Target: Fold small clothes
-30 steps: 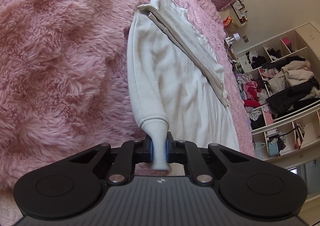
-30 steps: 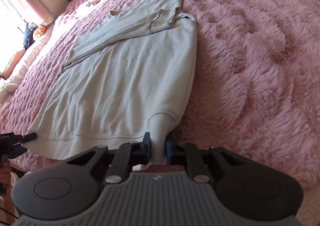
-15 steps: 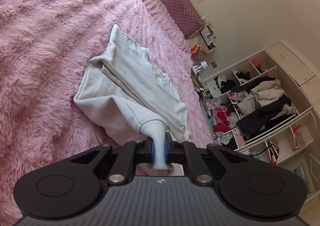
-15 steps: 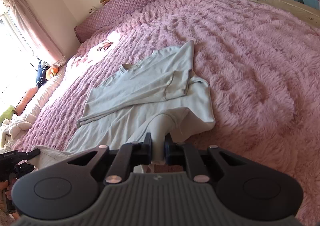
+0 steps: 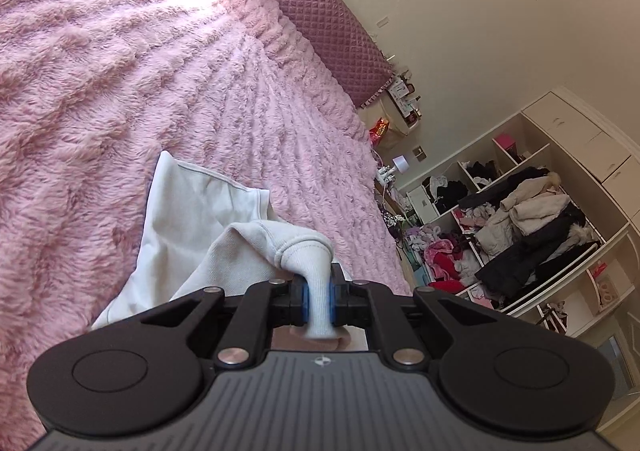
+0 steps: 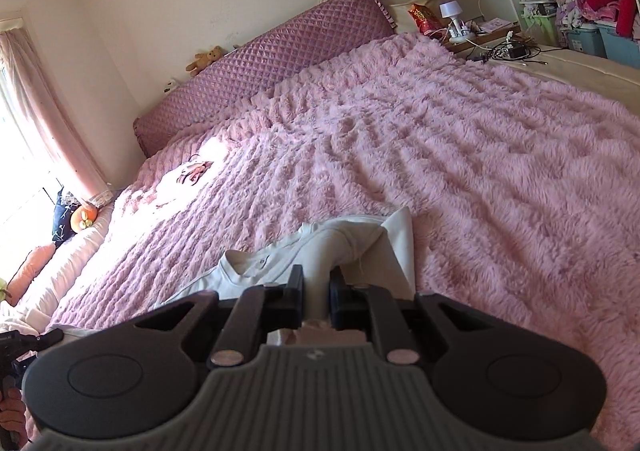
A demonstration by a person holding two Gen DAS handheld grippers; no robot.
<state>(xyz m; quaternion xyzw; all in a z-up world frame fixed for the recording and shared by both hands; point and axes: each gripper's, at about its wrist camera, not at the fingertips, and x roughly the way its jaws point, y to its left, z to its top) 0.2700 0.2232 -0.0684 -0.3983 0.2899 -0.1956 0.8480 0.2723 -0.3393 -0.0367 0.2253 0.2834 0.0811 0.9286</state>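
A small cream long-sleeved top (image 5: pixel 188 219) lies on the fluffy pink bedspread (image 5: pixel 100 91), its lower part lifted and carried over the upper part. My left gripper (image 5: pixel 319 301) is shut on one ribbed hem corner, which bunches between the blue pads. My right gripper (image 6: pixel 316 291) is shut on the other hem corner of the top (image 6: pixel 356 239). The collar with a small button (image 6: pixel 262 260) shows just ahead of the right gripper. Most of the garment is hidden under both grippers' bodies.
A quilted purple headboard (image 6: pixel 260 75) runs along the far wall. A bedside table (image 6: pixel 480 35) holds a lamp and cables. Open shelves (image 5: pixel 520 231) full of clothes stand past the bed's side. The other gripper's tip (image 6: pixel 24 339) and a hand show at the left edge.
Both grippers have risen and swept forward over the garment toward the headboard, dragging the hem up over the body. The flat top is now doubled over, with far less of it visible.
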